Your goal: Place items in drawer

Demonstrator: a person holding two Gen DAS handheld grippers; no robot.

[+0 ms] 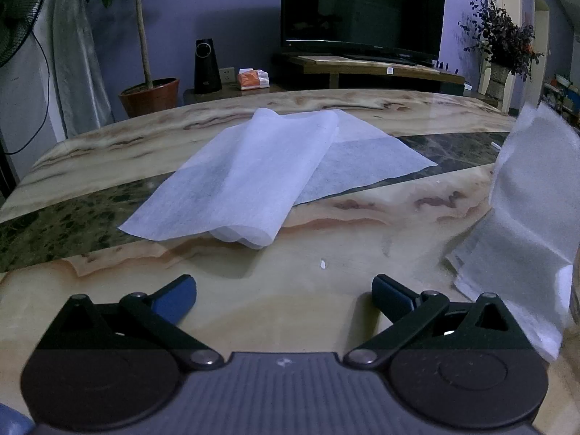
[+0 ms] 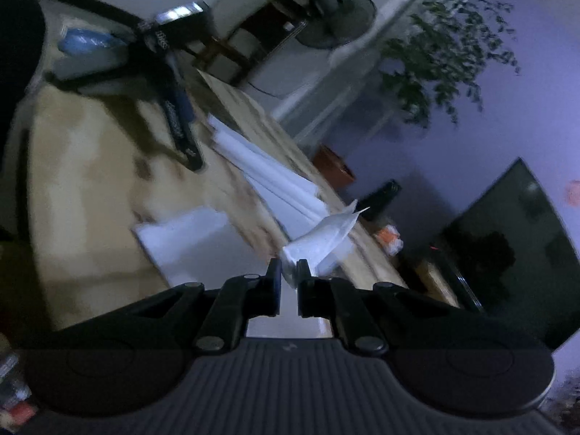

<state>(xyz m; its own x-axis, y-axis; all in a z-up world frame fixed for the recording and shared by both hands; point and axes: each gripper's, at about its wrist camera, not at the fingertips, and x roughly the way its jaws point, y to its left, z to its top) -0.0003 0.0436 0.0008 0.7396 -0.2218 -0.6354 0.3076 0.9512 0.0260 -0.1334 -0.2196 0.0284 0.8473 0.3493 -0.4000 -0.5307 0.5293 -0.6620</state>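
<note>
Hovering low over the marble table (image 1: 326, 326), the left gripper (image 1: 284, 293) has its blue-padded fingers (image 1: 174, 301) spread wide with nothing between them. Straight ahead of it lies a folded white sheet (image 1: 250, 177), flat on the tabletop and draped across the dark green band of the stone, its near fold puffed up a little. Off to the right edge of the left view, a second white sheet (image 1: 529, 224) stands lifted off the table, its lower corner trailing on the surface. Over on the right wrist view, tilted and blurred, the right gripper (image 2: 289, 268) has its fingers pinched nearly together on a bunched piece of white sheet (image 2: 326, 235), which sticks out past the tips. Beyond it more white sheets (image 2: 275, 177) lie stacked on the table. A television (image 1: 362, 7) and a potted plant (image 1: 145, 36) stand behind the table; no drawer shows in either view.
</note>
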